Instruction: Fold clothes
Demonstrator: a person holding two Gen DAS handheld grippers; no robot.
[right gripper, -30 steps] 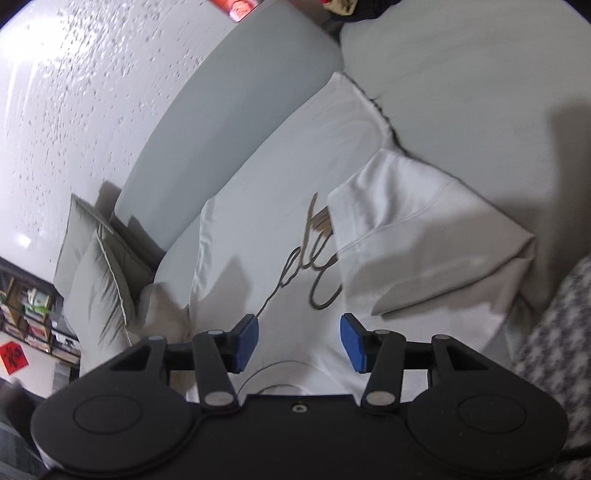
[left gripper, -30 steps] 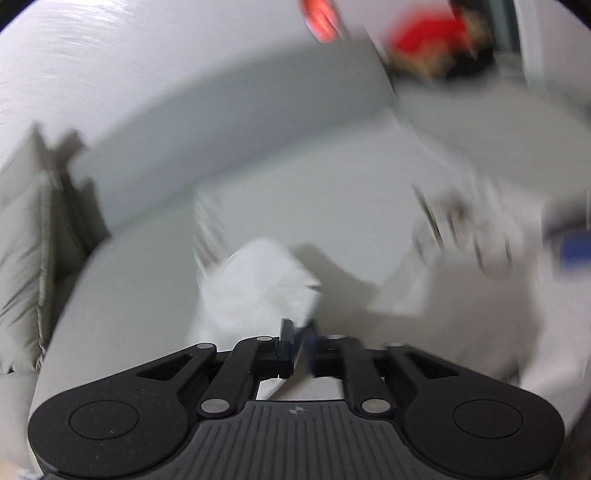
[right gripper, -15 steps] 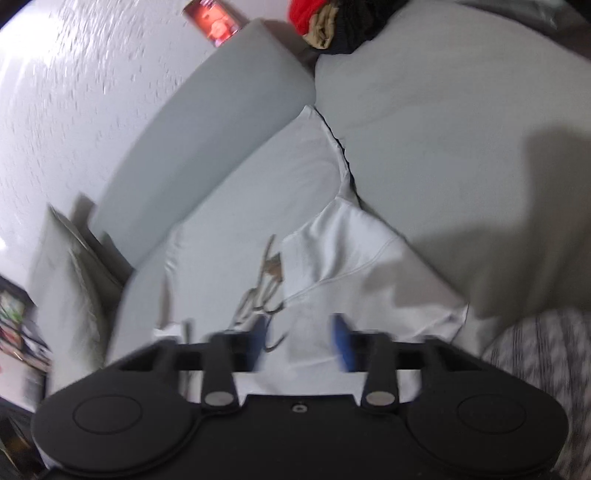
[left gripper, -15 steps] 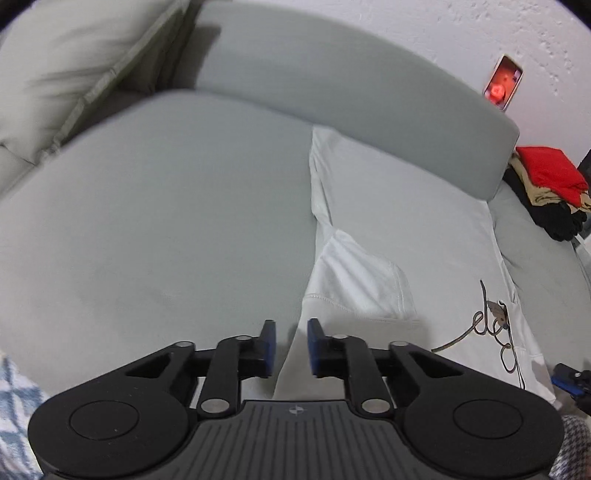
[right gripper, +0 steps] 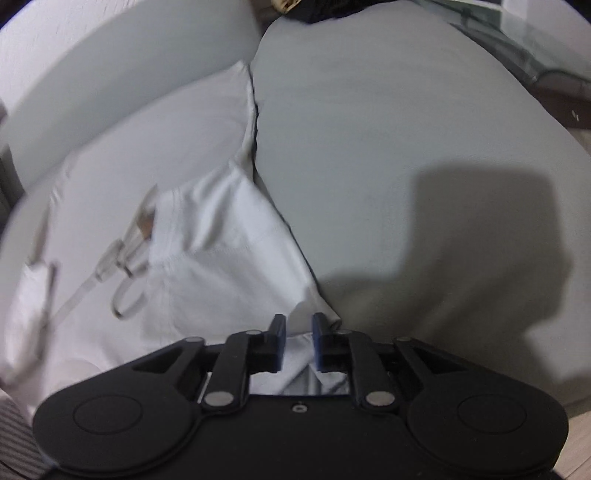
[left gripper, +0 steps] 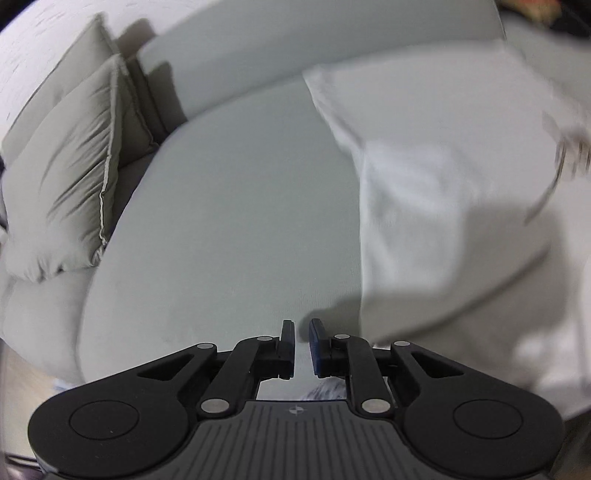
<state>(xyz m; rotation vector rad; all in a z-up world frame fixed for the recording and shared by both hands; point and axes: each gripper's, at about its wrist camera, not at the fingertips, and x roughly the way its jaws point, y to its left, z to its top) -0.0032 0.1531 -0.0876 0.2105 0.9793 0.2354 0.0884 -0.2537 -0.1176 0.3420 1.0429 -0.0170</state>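
A white T-shirt with a script print lies flat on the grey sofa seat, its left sleeve folded in. My left gripper hovers over bare seat just left of the shirt. Its jaws are opening from a narrow gap, with nothing between them. In the right wrist view the shirt has its right sleeve folded over the print. My right gripper sits at the shirt's near right corner. Its jaws are closing, and a raised pinch of white cloth fills the gap between the pads.
Two grey cushions lean at the sofa's left end, under the backrest. A second seat cushion lies right of the shirt, with a dark clothes pile behind it. Striped cloth shows at the lower left.
My left gripper let go of a bunch of white cloth and swung left off the shirt. The right jaws narrowed from wide apart and came down onto the shirt's near right corner.
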